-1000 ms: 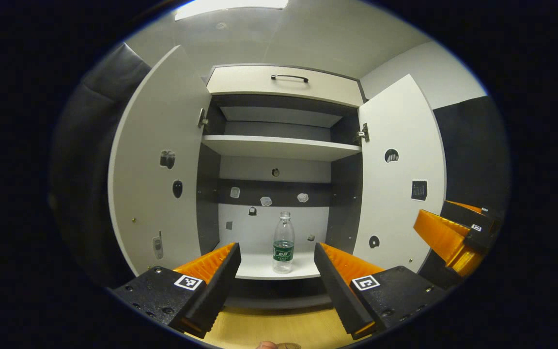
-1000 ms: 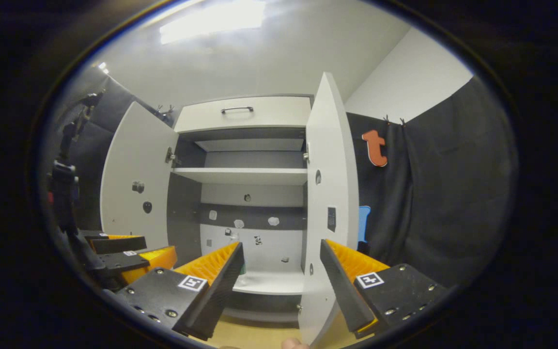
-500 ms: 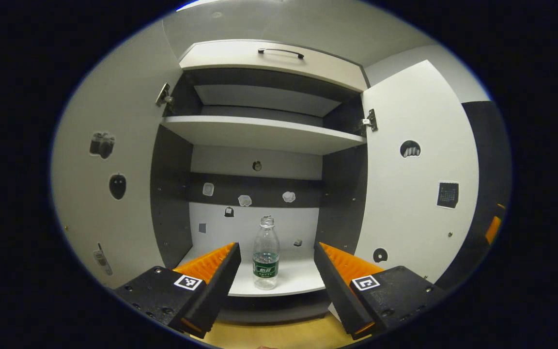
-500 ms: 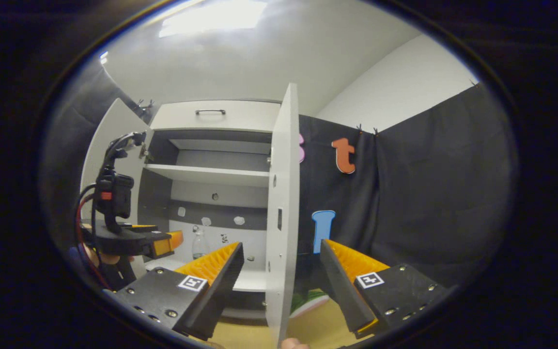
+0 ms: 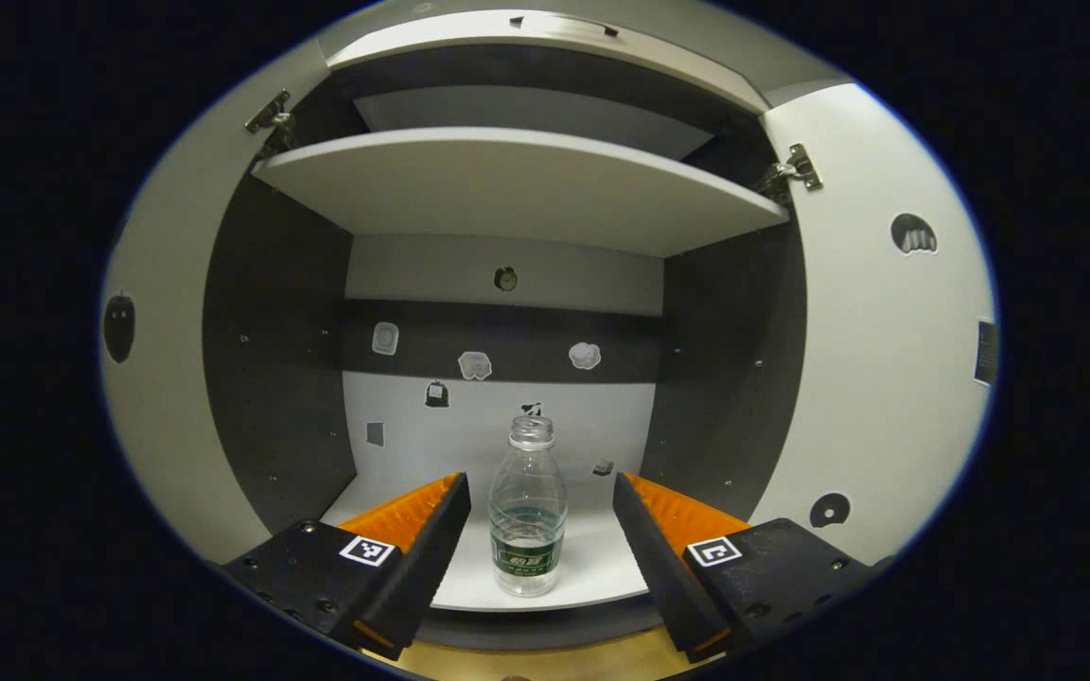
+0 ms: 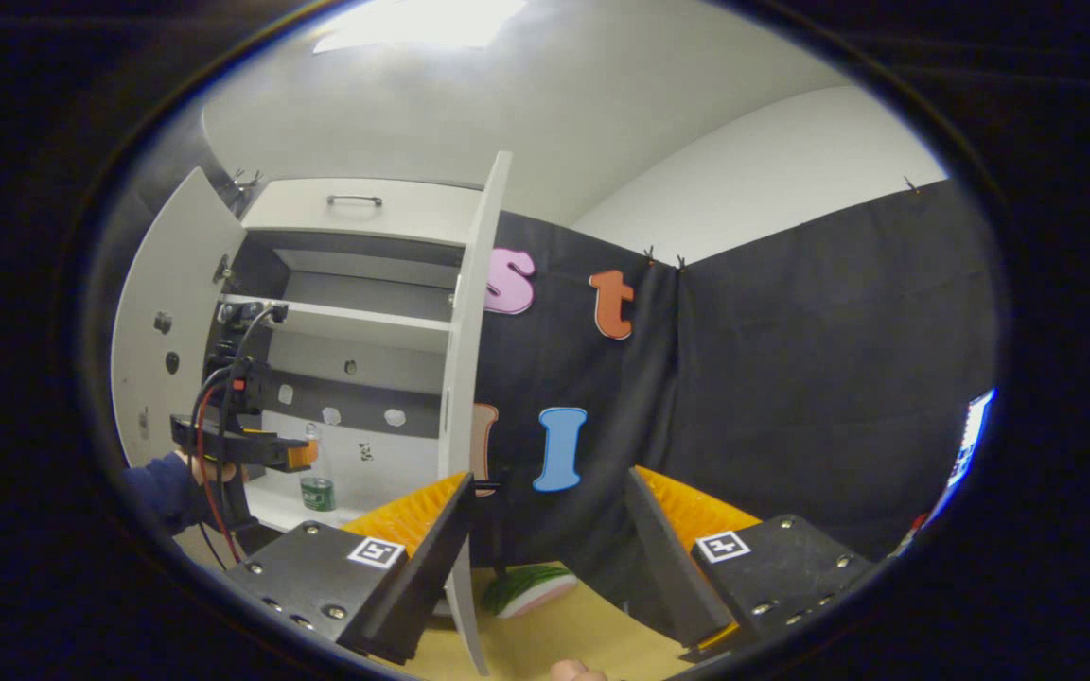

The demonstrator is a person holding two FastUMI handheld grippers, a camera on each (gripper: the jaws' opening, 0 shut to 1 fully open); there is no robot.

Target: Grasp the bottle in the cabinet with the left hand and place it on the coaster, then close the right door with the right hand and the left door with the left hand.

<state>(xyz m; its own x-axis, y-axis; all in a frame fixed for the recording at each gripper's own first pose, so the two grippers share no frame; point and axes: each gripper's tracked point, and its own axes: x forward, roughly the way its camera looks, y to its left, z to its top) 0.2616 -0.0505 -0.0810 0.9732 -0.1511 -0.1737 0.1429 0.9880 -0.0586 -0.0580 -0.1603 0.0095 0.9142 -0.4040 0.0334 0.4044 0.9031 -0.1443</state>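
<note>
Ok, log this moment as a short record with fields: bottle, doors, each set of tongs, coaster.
bottle: clear plastic bottle with green label, upright on the white lower shelf, ungrasped
cabinet doors: white left door and white right door both open
left tongs: open, the bottle standing between and beyond the fingers, no contact
right tongs: open, empty, near the right door's edge
coaster: cannot tell where it is
stage: bottle not yet grasped

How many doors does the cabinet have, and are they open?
2. The left door is swung open on the left, and the right door is open on the right. The bottle stands between them.
</note>
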